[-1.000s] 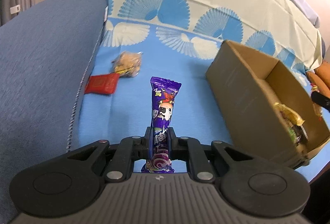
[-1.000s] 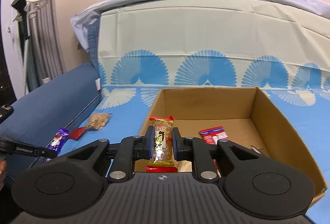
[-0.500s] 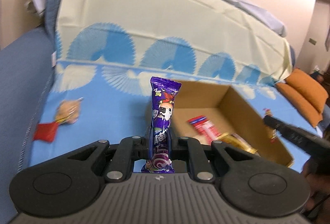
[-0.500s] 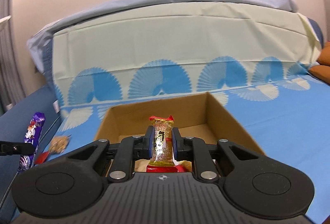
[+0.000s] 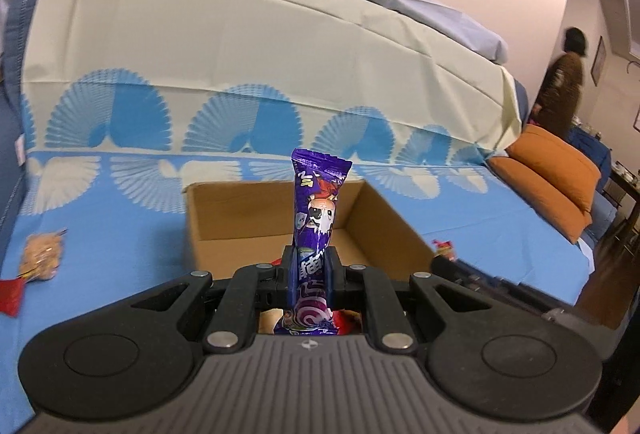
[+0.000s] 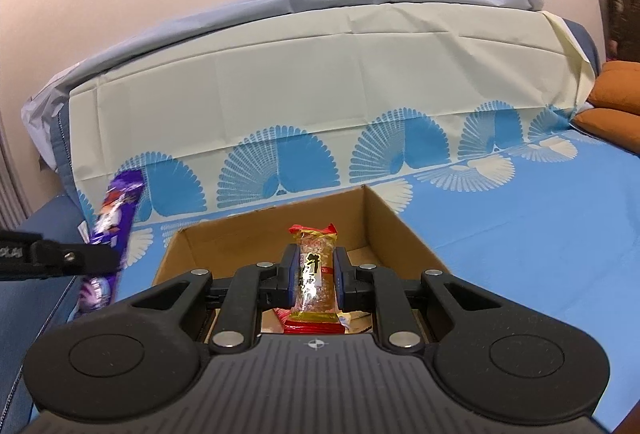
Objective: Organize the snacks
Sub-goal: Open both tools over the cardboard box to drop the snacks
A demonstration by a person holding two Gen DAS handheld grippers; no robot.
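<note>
My left gripper (image 5: 310, 266) is shut on a purple snack bar (image 5: 318, 210), held upright above the near side of an open cardboard box (image 5: 384, 218). My right gripper (image 6: 316, 274) is shut on a clear golden snack pack with red ends (image 6: 314, 274), also above the box (image 6: 396, 230). The purple bar (image 6: 114, 214) and the left gripper show at the left of the right wrist view. A tan snack bag (image 5: 40, 254) and a red packet (image 5: 10, 296) lie on the blue sheet left of the box.
The box stands on a bed with a blue fan-patterned sheet (image 5: 120, 234). A cream headboard cover (image 5: 240, 46) rises behind. Orange cushions (image 5: 552, 178) lie at the right. A person (image 5: 560, 86) stands at the far right by the wall.
Both grippers have swung over the box with their snacks still held. The left view has turned right, so the box now sits straight ahead and the loose snacks lie at far left.
</note>
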